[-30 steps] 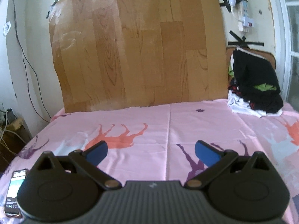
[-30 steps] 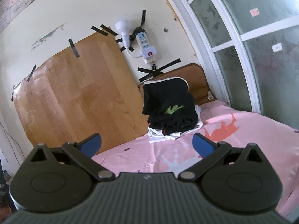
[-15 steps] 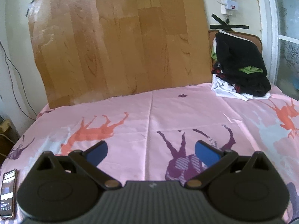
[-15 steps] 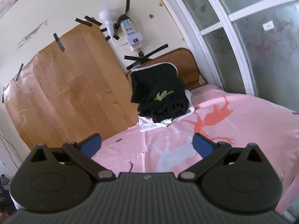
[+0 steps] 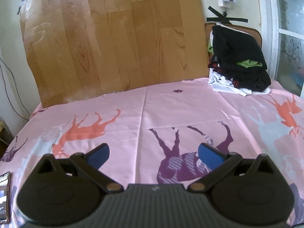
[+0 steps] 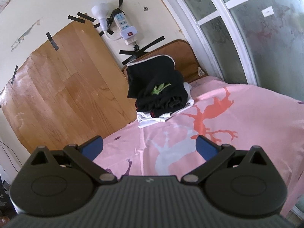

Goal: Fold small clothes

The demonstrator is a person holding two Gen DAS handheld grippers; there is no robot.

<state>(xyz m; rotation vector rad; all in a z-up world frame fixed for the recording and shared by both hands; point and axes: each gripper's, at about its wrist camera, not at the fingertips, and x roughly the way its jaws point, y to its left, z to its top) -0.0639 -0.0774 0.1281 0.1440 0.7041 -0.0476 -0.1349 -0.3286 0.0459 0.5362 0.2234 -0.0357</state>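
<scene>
A pile of small clothes (image 5: 239, 64), mostly black with green, red and white pieces, sits at the far right corner of the bed; it also shows in the right wrist view (image 6: 161, 91). My left gripper (image 5: 153, 154) is open and empty above the pink horse-print sheet (image 5: 171, 106), well short of the pile. My right gripper (image 6: 150, 147) is open and empty, above the sheet (image 6: 247, 114), with the pile ahead and a little above centre.
A wood-pattern board (image 5: 114, 38) leans against the wall behind the bed. A power strip (image 6: 125, 28) and a bulb hang on the wall. A window (image 6: 256, 28) stands at the right. A phone (image 5: 4, 195) lies at the sheet's near left edge.
Both grippers have dipped and come closer to the bed. The clothes pile has grown larger in both views. Both stayed open.
</scene>
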